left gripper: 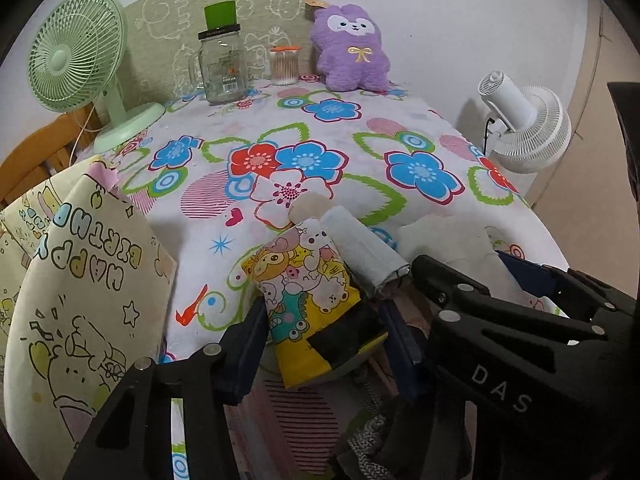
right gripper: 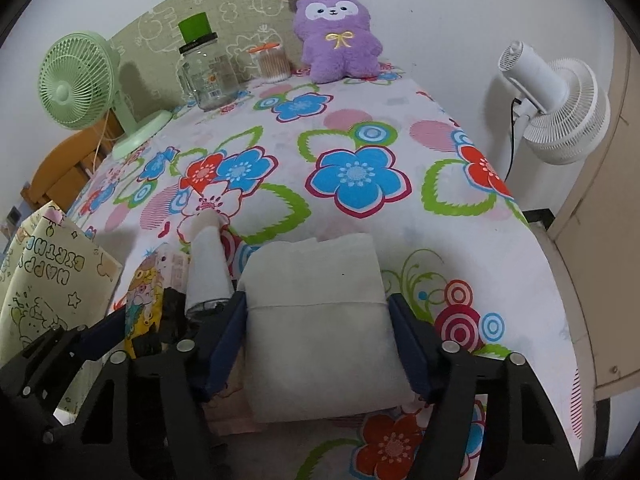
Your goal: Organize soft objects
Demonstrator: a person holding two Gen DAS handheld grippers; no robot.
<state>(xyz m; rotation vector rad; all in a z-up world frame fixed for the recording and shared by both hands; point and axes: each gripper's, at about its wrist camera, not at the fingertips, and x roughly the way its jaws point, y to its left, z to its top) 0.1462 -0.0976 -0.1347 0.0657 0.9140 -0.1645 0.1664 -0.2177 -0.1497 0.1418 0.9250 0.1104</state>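
Left tongs (left gripper: 320,344): black plastic frame with open slots, silver round screw heads, dark blue flat fingers (left gripper: 244,344). Right tongs (right gripper: 318,344): same black slotted frame, silver screws at the joints, dark blue fingers (right gripper: 222,344). Seen from the left wrist, its black body carries white "DAS" lettering.

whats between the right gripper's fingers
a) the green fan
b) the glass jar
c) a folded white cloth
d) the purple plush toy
c: in the right wrist view the folded white cloth sits between the two fingers of the right gripper, while the plush toy, jar and green fan stand far back on the table.
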